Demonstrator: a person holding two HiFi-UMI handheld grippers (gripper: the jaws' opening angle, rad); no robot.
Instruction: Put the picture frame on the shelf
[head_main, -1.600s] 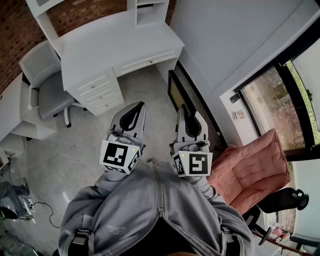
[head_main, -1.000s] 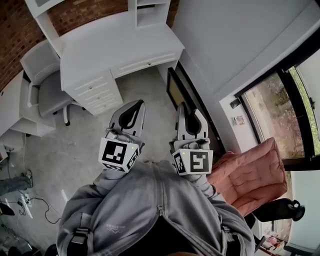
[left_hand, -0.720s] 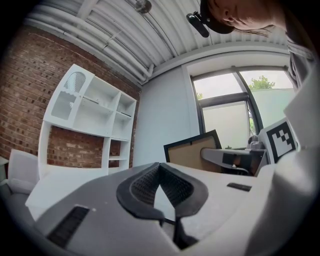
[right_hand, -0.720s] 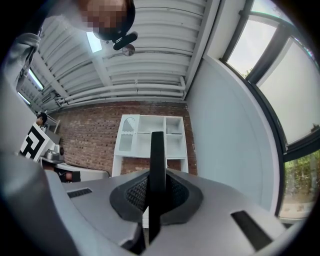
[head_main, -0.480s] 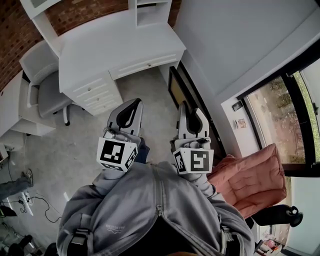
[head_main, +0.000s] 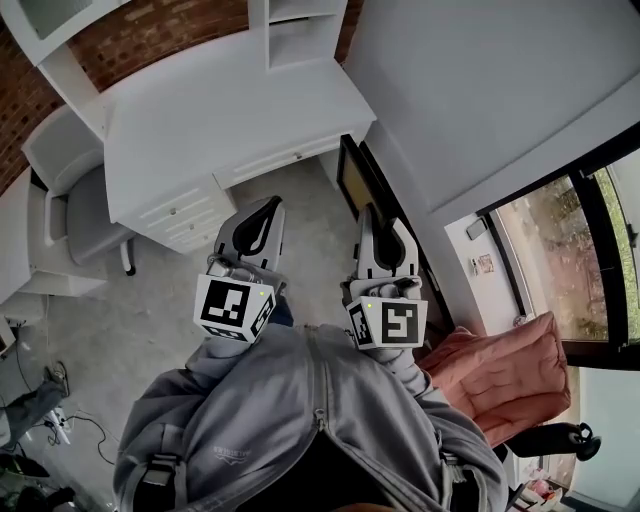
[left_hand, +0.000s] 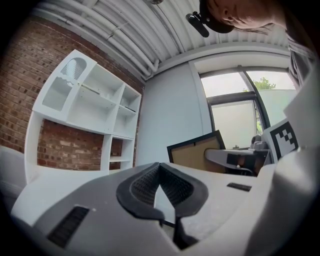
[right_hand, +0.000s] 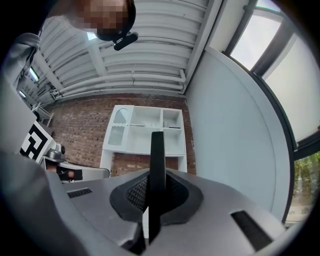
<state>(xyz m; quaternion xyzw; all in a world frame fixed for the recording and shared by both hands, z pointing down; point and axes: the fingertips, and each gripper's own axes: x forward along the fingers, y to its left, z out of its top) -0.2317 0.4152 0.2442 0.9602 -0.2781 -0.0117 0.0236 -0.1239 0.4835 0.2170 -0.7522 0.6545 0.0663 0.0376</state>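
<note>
Desk (head_main: 230, 100) with chair (head_main: 75, 215) stands under shelf (right_hand: 130, 125), wall (head_main: 480, 90) seemingly just beside picture frame (head_main: 352, 180).

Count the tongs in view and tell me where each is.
2. The left tongs sit shut and empty at the head view's left, toward the desk; the right tongs beside them are shut on the edge of the picture frame. None seem hidden.

The left gripper (left_hand: 160, 172) has its jaws together with nothing between them. Beyond it, a white shelf (left_hand: 85, 110) stands against a brick wall (left_hand: 20, 90). To the right is a black-edged frame (left_hand: 197, 152), the right gripper (left_hand: 235, 160) partly overlapping it.
</note>
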